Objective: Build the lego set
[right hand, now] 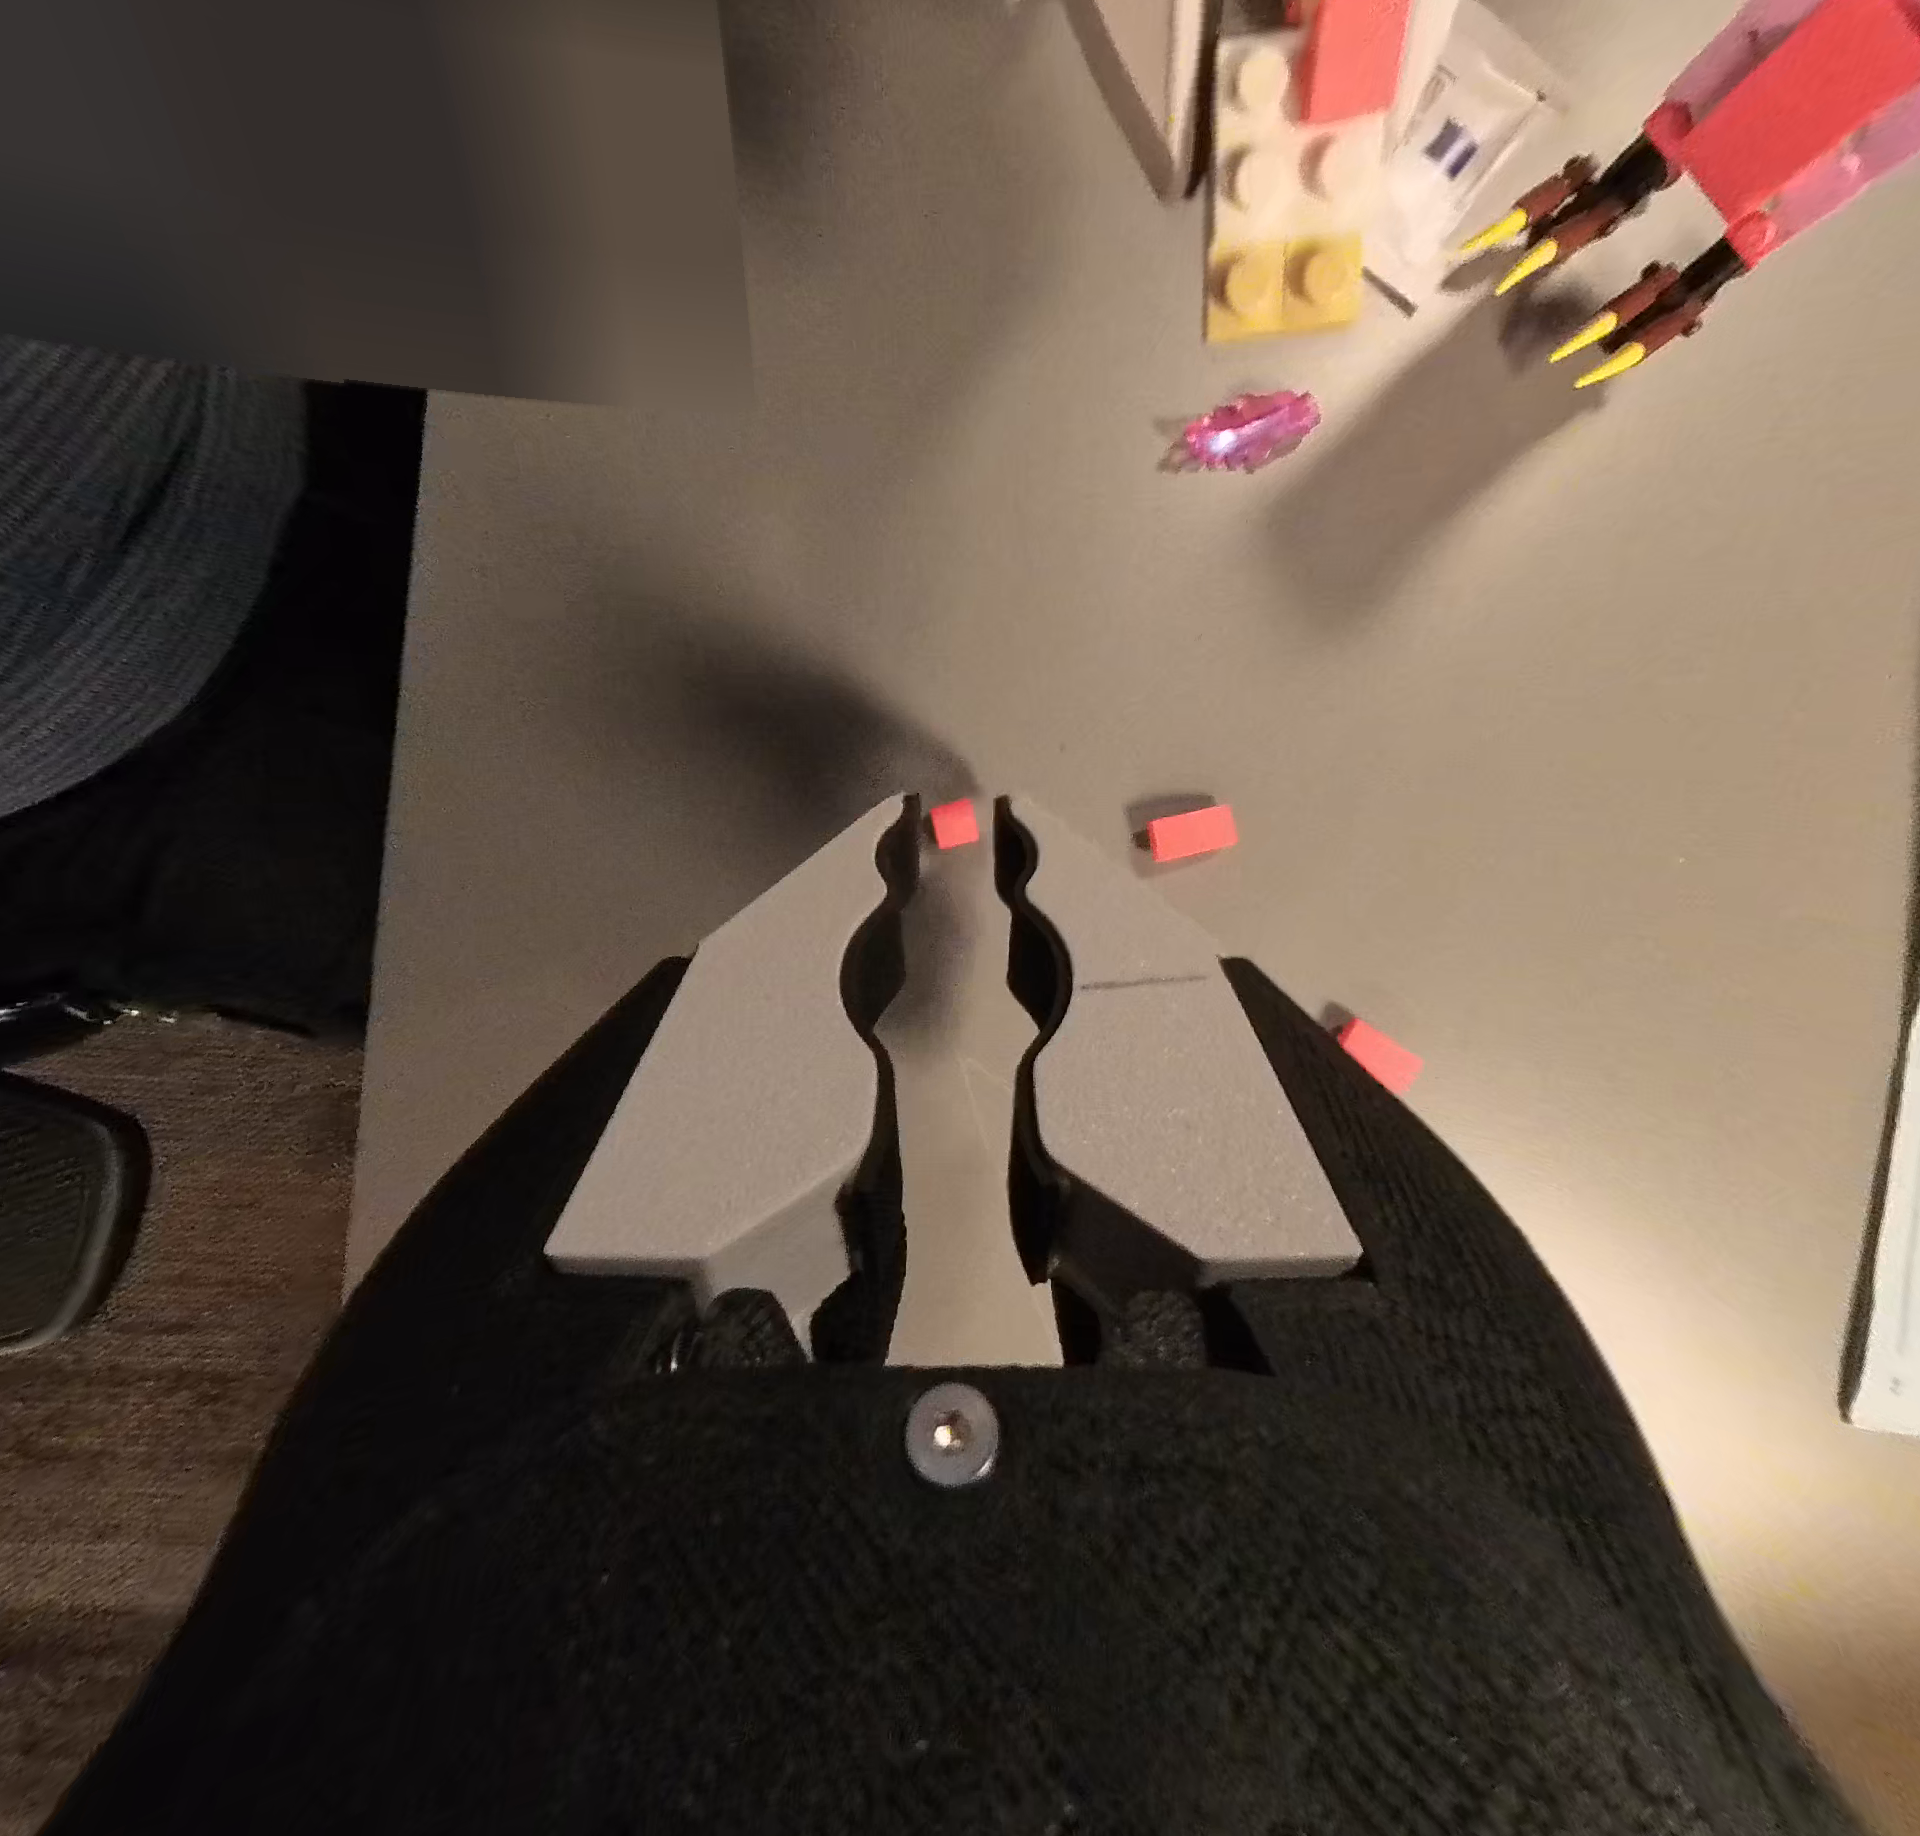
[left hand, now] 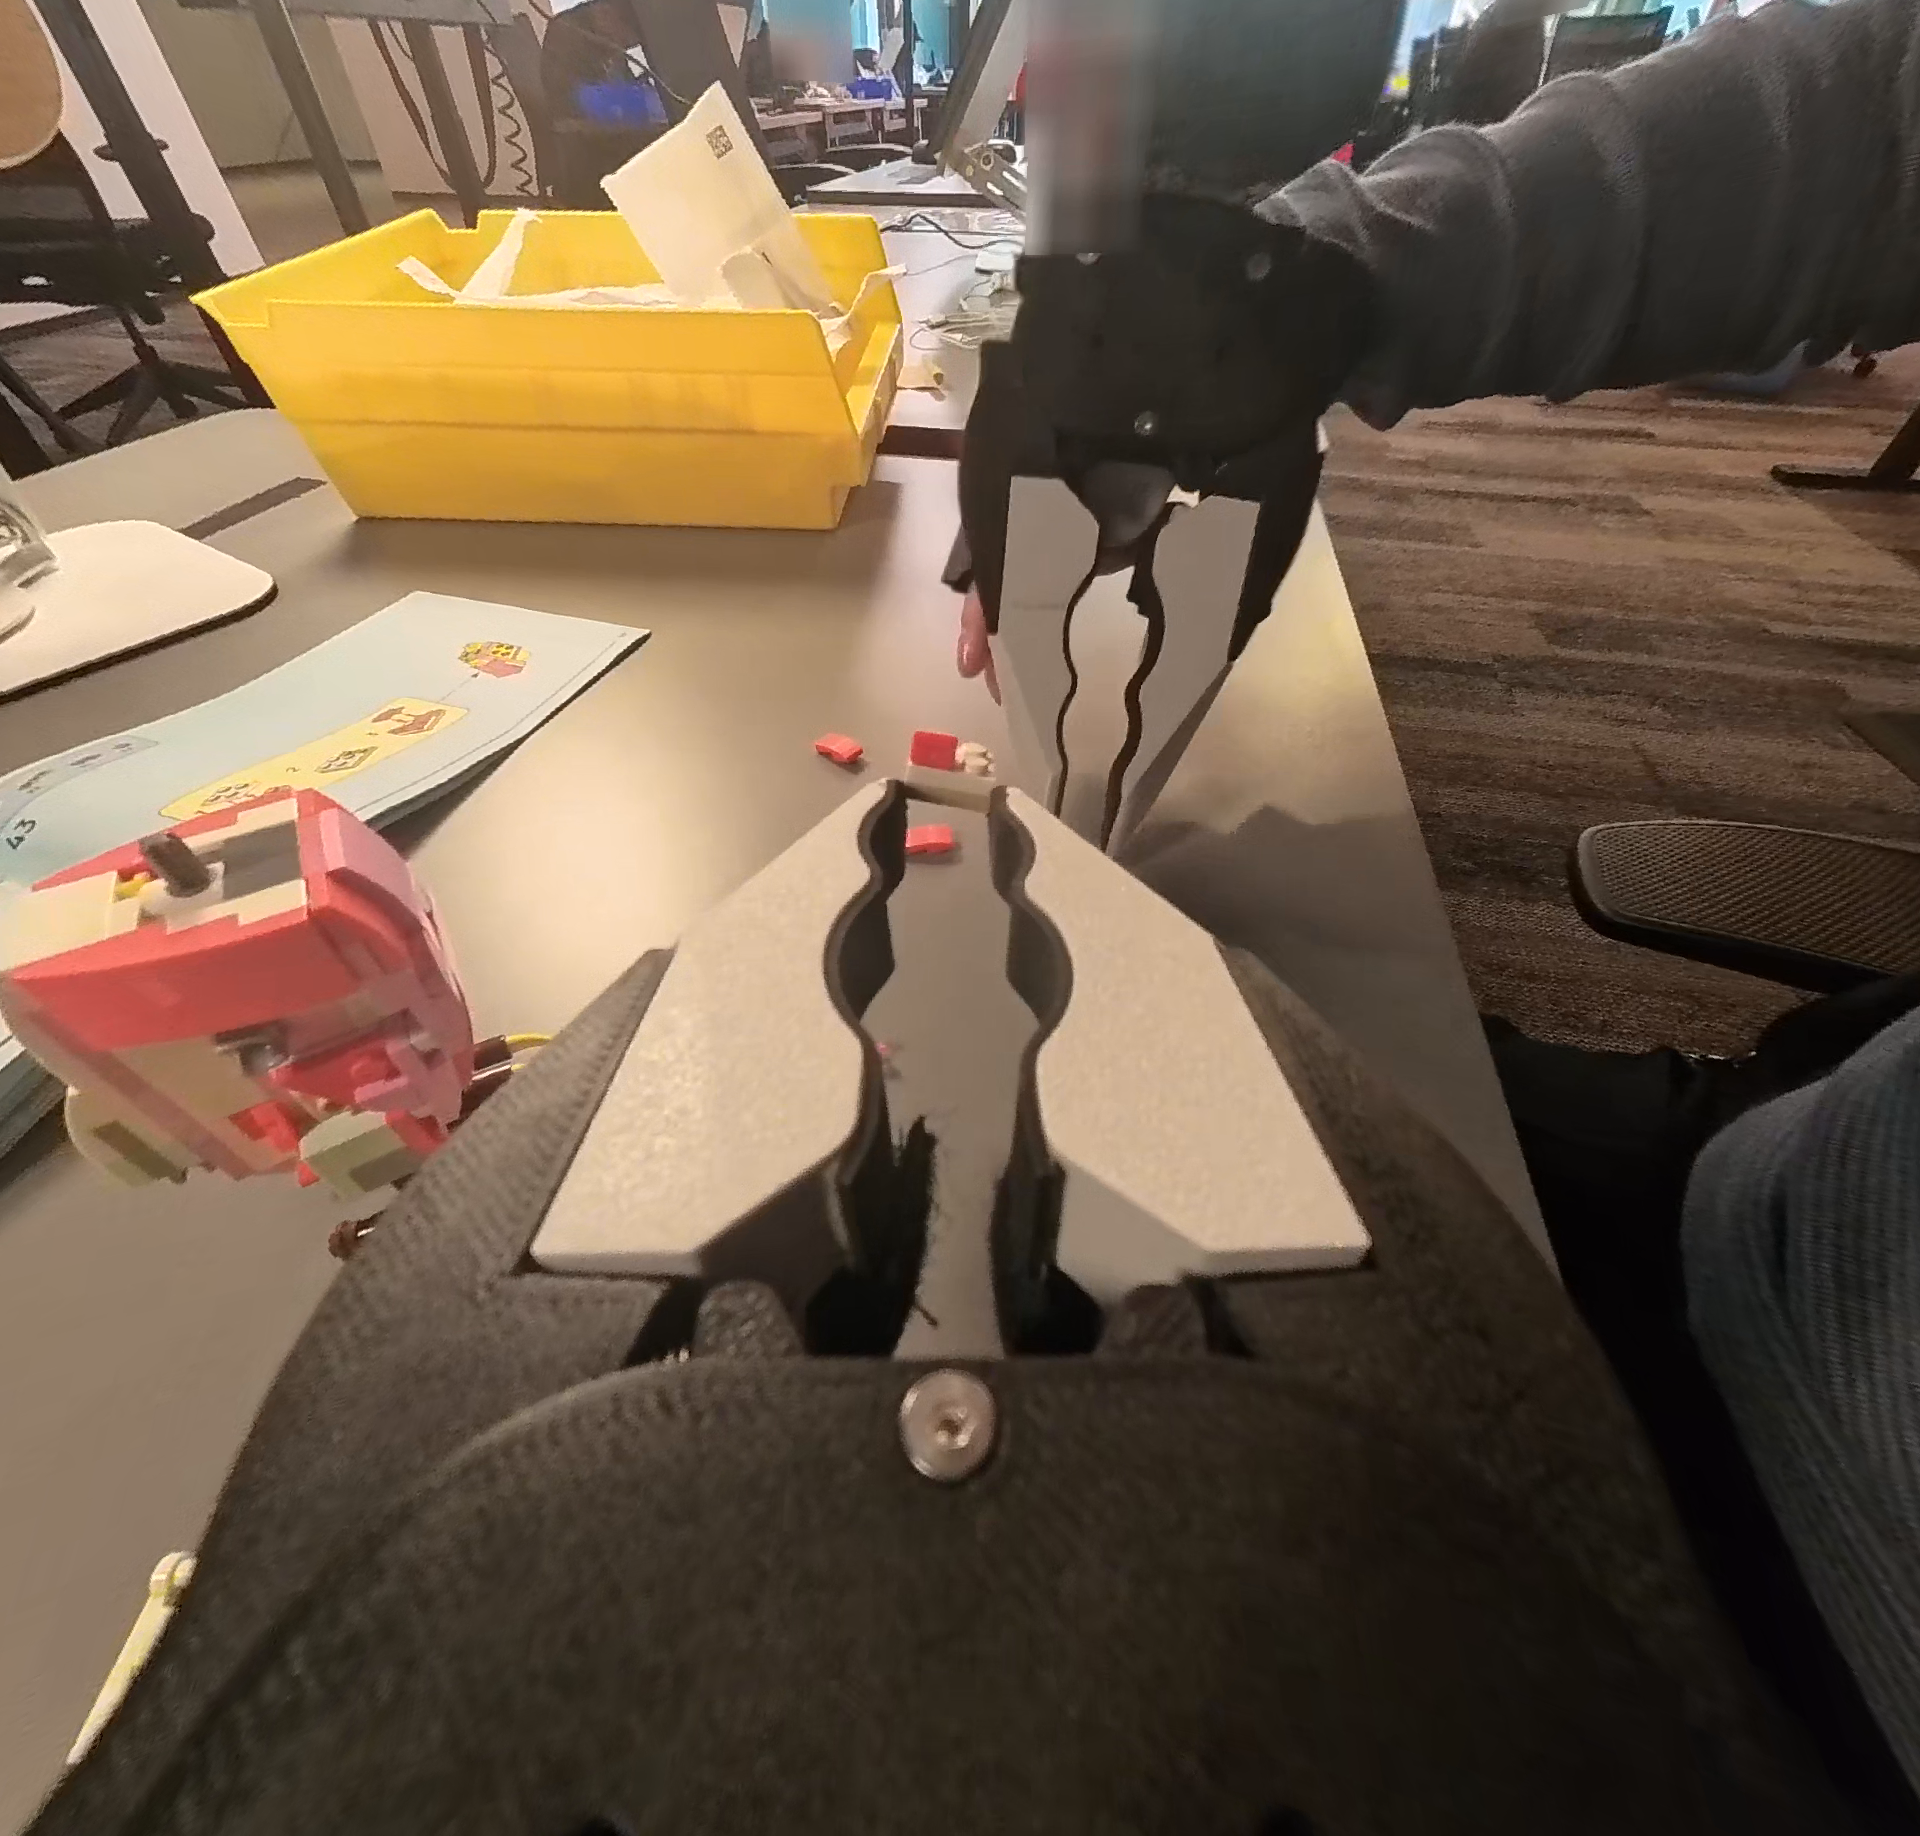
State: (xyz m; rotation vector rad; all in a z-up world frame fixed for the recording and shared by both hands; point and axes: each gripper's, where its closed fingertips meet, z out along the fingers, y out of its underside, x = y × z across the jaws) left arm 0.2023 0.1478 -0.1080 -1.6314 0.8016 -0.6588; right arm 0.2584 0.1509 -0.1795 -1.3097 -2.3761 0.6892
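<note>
A grey table [left hand: 644, 581] runs to an edge with carpet beyond; office desks behind are too blurred to make out.

The left gripper [left hand: 948, 799] pinches a pale plate [left hand: 948, 787] crosswise, both pads pressed on its edges. A red cap [left hand: 935, 750] sits on top of the plate. Only the near end of the plate shows in the left view. The right view shows the plate [right hand: 1283, 176] at full length, with a tan end toward the table, while the fingers holding it are cut off by the top edge.

Just right of the plate, the right gripper [left hand: 1086, 825] points steeply down with its tips at the table. It is carried on an arm in a grey sleeve [left hand: 1558, 228] that reaches in from the right. In the left view its tips are partly hidden behind the left finger, and what lies between them cannot be seen. Its own view shows the right gripper [right hand: 956, 815] slightly spread around a small red tile [right hand: 954, 823] that lies flat on the table, with a sliver of gap at each pad.

More red tiles lie near the plate: one [left hand: 840, 747] to its left and one [left hand: 928, 839] below it. A red and pink brick model [left hand: 239, 986] stands well left of the plate, smeared by motion. In the right view only its clawed feet [right hand: 1590, 311] and a corner show. A pink gem [right hand: 1242, 430] under the plate shows only there. A booklet [left hand: 312, 716] and a yellow bin [left hand: 582, 404] beyond the plate show only in the left view.
</note>
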